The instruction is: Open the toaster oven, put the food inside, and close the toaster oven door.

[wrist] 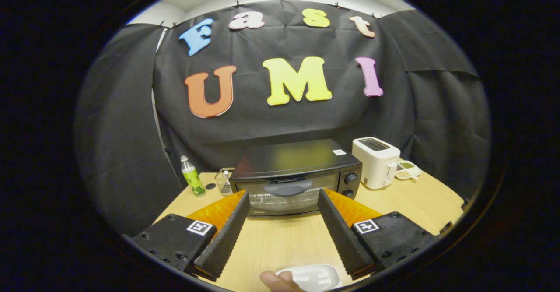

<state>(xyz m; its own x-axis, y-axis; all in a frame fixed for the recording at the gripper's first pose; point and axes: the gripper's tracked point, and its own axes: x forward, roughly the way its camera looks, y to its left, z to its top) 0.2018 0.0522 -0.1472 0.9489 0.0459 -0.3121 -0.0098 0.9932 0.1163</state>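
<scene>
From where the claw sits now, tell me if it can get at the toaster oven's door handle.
Probably yes. The claw is open, with the door handle straight ahead beyond its fingers. Only bare table lies between them, and the toaster oven door is shut and facing it.

Bare desk [284, 239] lies between the spread gripper [283, 198] fingers; the closed toaster oven [297, 176] blocks beyond.
</scene>
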